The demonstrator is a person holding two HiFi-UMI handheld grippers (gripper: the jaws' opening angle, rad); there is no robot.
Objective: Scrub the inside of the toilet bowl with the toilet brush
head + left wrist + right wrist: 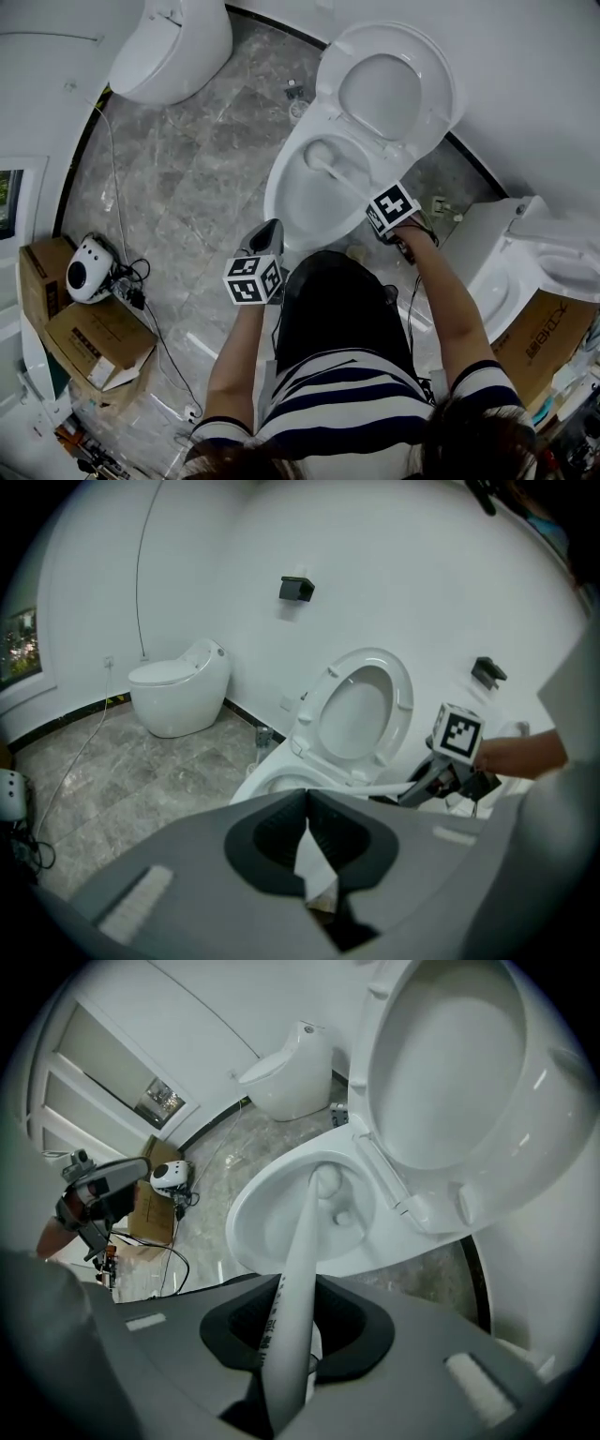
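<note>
Scrubbing step in hand, with the toilet brush [292,1283] reaching down into the open toilet bowl [298,202].

The toilet bowl stands on the grey stone floor [187,178] with its lid and seat [389,89] tipped up against the wall. The toilet brush's white handle slants from the near rim into the basin, and its head lies low at the far side, near the drain. The right gripper [295,1335] is clamped on the handle's upper end. The left gripper [307,841] hangs just beside the bowl's near left edge, its jaws together with nothing between them. By my reading the scrub is part-way through. The next move calls for sweeping the head round the inner wall and under the rim, pressing firmly without letting the handle twist in the jaws.
</note>
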